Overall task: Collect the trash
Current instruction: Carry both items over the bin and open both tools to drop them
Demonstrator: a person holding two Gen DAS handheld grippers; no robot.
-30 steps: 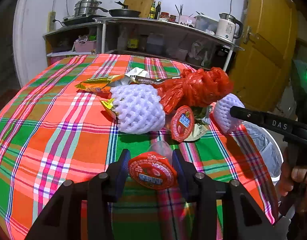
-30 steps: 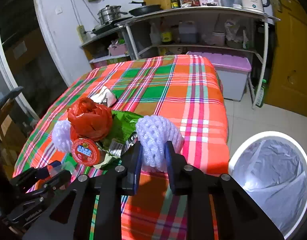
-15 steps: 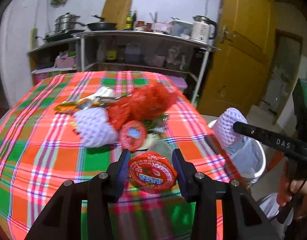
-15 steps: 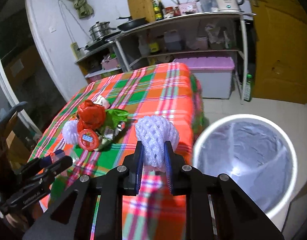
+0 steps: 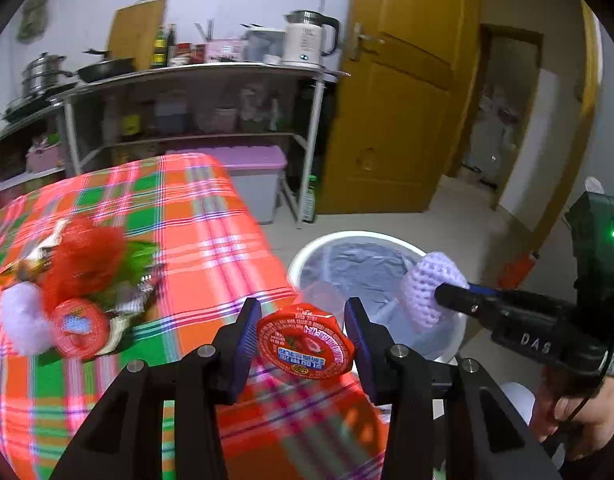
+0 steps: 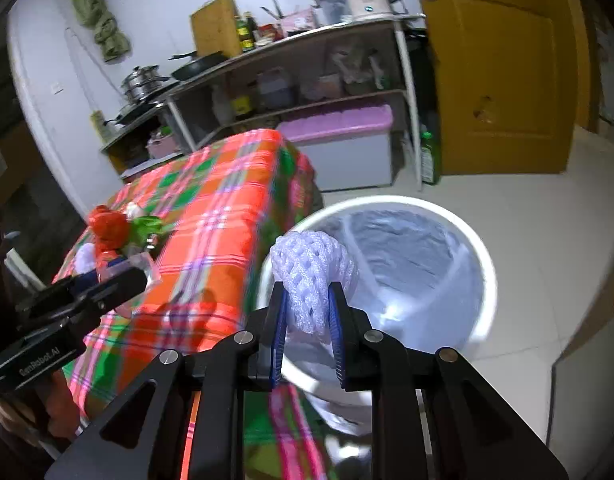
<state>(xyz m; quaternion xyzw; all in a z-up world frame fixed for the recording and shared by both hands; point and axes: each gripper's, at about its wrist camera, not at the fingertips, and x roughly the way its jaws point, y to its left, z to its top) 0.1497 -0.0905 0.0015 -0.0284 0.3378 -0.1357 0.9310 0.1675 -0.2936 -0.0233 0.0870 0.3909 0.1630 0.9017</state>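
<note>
My left gripper [image 5: 303, 336] is shut on a small clear cup with a red foil lid [image 5: 305, 342], held over the table's right edge, beside the bin. My right gripper [image 6: 307, 320] is shut on a white foam fruit net [image 6: 313, 270], seen from the left as the foam net [image 5: 431, 292] over the rim of the white lined trash bin [image 6: 483, 264], the same trash bin [image 5: 307, 252] standing on the floor by the table. On the plaid cloth lie a red net bag [image 5: 83, 256], another red-lidded cup [image 5: 79, 330], a second foam net [image 5: 21, 320] and green wrappers [image 5: 135, 256].
The plaid-covered table [image 5: 211, 216] ends just left of the bin. Behind stand a metal shelf [image 5: 195, 80] with pots and a kettle, a lilac-lidded box [image 5: 247, 160] and a yellow door [image 5: 403, 120]. A person's hand [image 5: 567, 412] holds the right gripper.
Both grippers have swung right, away from the trash pile toward the bin. The foam net now hangs over the bin's rim, and the lidded cup has come to the table's edge.
</note>
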